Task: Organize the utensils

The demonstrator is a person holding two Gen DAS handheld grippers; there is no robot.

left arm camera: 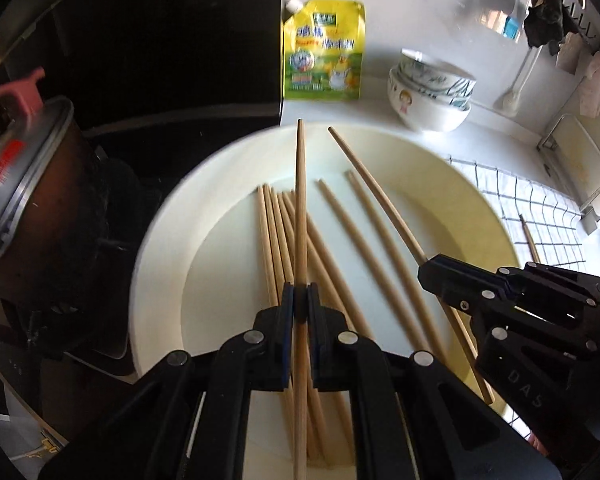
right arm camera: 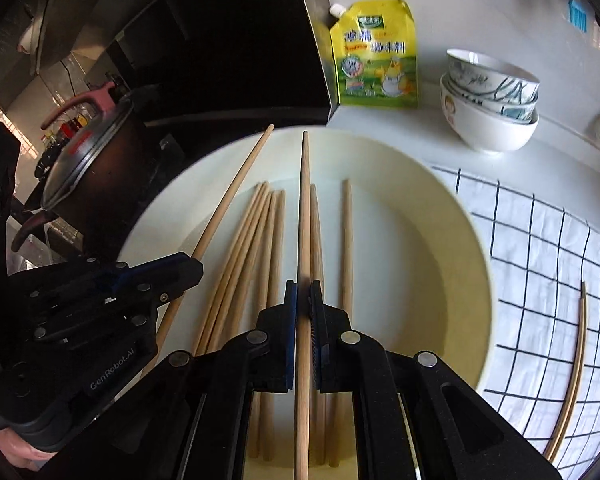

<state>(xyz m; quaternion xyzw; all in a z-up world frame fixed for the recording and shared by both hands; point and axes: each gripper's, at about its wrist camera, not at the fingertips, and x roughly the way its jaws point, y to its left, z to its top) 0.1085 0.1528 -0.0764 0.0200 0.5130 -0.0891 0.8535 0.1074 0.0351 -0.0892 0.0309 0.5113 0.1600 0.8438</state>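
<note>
Chopsticks: we're gripping one per gripper, left gripper (left arm camera: 300, 294) and right gripper (right arm camera: 303, 292) clamped narrow, loose pile (right arm camera: 256, 240) beneath fingertips in basin (right arm camera: 452, 240); we're keeping sticks parallel, unslipping.

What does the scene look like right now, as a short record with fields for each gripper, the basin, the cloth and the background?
left gripper: shut on one chopstick
right gripper: shut on another chopstick
basin: loose chopsticks lying inside
checked cloth: pair of chopsticks on it
background: yellow pouch, stacked bowls, pot

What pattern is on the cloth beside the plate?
White cloth with a dark grid of thin lines; clearest in the right wrist view.
</note>
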